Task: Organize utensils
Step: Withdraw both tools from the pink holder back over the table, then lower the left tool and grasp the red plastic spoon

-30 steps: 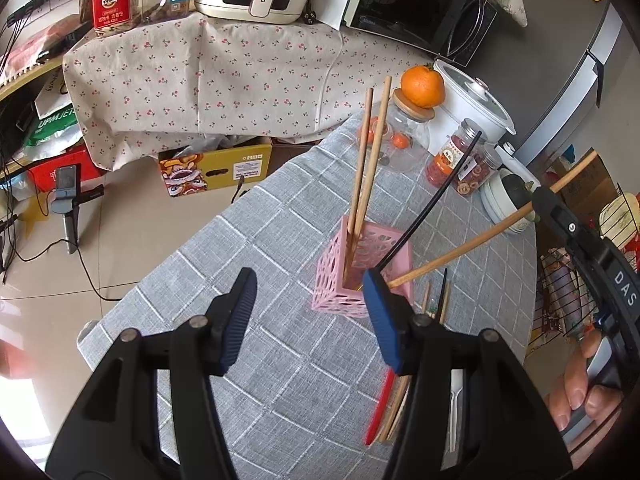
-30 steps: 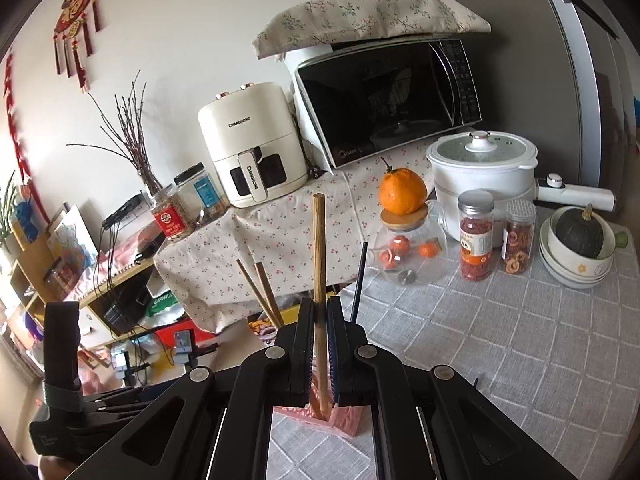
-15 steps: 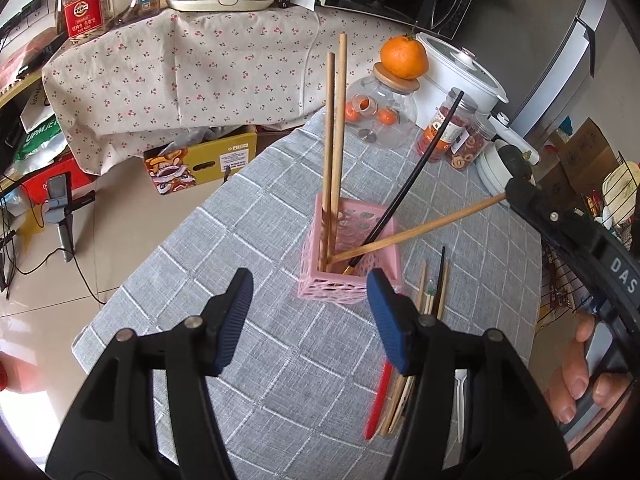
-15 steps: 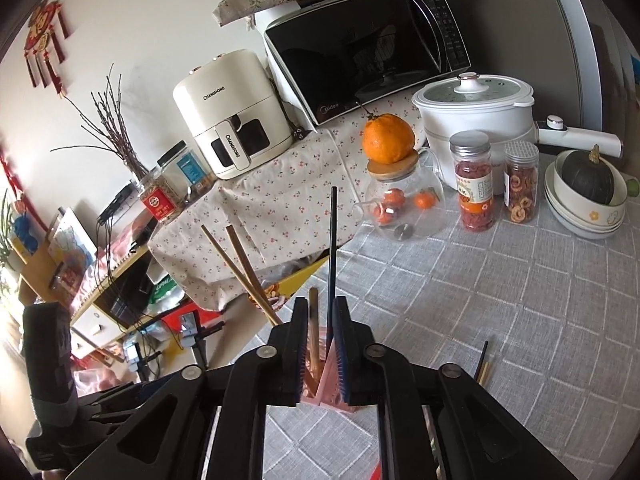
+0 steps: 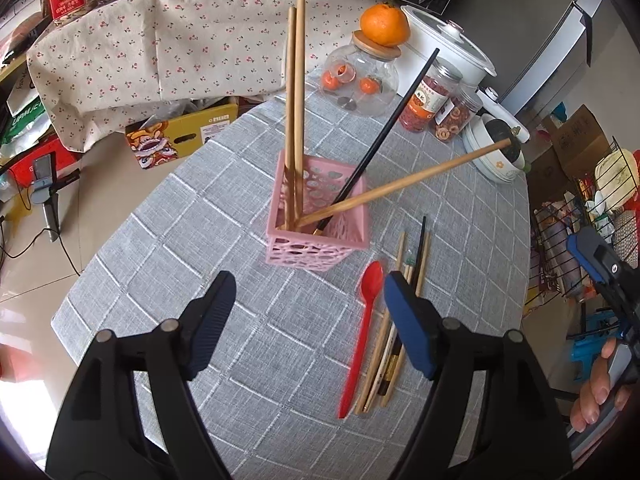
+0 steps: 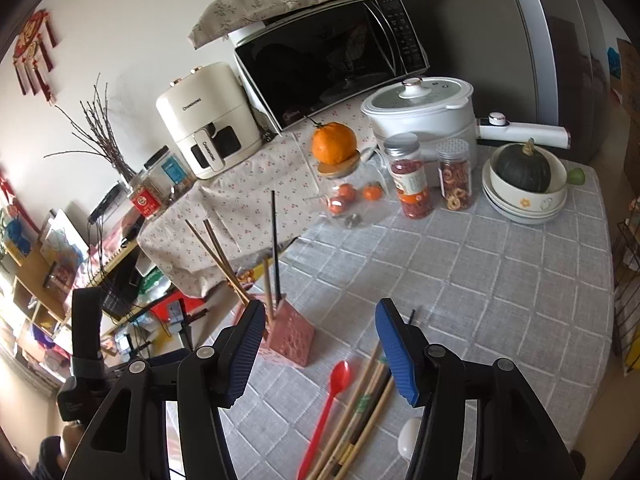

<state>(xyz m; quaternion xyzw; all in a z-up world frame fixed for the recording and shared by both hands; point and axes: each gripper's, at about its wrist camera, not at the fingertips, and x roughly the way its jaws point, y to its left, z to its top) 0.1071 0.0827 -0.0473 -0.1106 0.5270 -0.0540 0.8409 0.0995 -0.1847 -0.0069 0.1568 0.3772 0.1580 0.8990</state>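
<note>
A pink perforated holder stands on the grey checked tablecloth and holds three wooden chopsticks and a black one. One wooden chopstick leans far to the right. A red spoon and a loose bundle of chopsticks lie right of the holder. My left gripper is open and empty, in front of the holder. My right gripper is open and empty, above the spoon and loose chopsticks; the holder is to its left.
At the table's far side stand a glass jar with an orange on its lid, two spice jars, a white cooker and stacked bowls holding a dark squash. A wire rack stands right of the table.
My right gripper let go of the wooden chopstick, which now rests in the holder, and opened and drew back. My left gripper drew back a little.
</note>
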